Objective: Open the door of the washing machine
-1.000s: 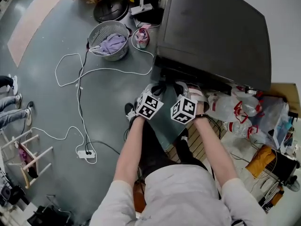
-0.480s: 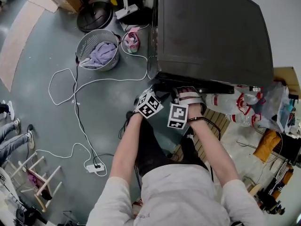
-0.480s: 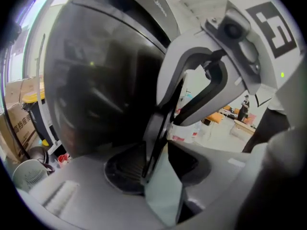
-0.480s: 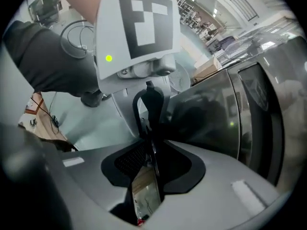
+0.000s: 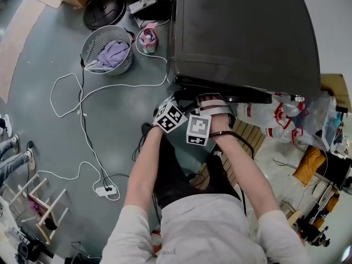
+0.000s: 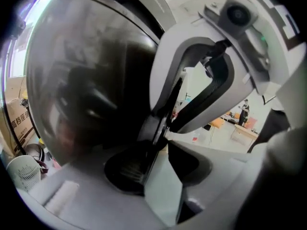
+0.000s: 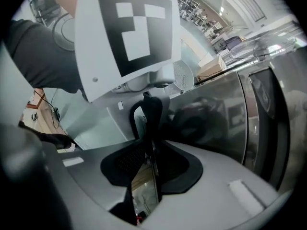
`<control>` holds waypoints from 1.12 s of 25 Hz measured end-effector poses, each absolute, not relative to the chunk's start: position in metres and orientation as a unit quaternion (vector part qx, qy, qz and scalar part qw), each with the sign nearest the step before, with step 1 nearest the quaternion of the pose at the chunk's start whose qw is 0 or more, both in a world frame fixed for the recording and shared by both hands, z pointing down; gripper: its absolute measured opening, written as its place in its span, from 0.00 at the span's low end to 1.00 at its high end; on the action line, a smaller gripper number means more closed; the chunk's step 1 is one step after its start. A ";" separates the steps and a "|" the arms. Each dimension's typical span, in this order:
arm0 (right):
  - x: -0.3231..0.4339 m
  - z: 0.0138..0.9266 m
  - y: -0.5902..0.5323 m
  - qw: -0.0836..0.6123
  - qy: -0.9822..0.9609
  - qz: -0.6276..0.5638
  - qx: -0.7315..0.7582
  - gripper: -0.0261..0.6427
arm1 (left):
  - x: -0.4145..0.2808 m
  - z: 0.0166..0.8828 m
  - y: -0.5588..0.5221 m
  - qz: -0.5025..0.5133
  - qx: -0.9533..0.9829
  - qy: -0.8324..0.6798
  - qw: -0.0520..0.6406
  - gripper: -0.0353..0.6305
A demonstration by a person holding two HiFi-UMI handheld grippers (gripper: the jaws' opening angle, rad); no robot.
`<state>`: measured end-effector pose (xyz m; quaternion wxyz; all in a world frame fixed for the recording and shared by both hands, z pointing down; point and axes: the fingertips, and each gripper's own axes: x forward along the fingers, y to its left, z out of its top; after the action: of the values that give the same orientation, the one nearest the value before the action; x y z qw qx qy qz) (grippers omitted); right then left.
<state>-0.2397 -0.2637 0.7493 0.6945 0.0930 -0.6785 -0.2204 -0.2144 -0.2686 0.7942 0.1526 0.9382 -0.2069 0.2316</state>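
Washing machine door, a dark glass dome on the machine's front, bulges just left of the left tongs, whose jaws are opening with nothing between them. Beside them the right tongs are opening too, empty. I judge the door not yet swung out, so the pull remains.

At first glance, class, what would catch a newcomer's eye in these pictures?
The big dark washing machine fills the top right of the head view, with a person's arms reaching to its front edge. On the floor to its left stands a mesh basket of purple clothes.
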 end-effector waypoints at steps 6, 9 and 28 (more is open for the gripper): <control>-0.242 0.753 -0.261 0.695 -0.680 -0.214 0.090 0.17 | -0.213 0.797 -0.267 0.223 0.934 -0.225 0.164 0.35; -0.243 0.749 -0.253 0.694 -0.687 -0.203 0.075 0.17 | -0.212 0.797 -0.259 0.231 0.931 -0.223 0.174 0.35; -0.229 0.755 -0.169 0.672 -0.691 -0.265 0.010 0.16 | -0.202 0.803 -0.180 0.233 0.901 -0.288 0.226 0.36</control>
<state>-0.2291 -0.1685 0.7548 0.6722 0.0099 -0.6912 -0.2651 -0.2022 -0.1800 0.8025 0.2256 0.9012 -0.2878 0.2327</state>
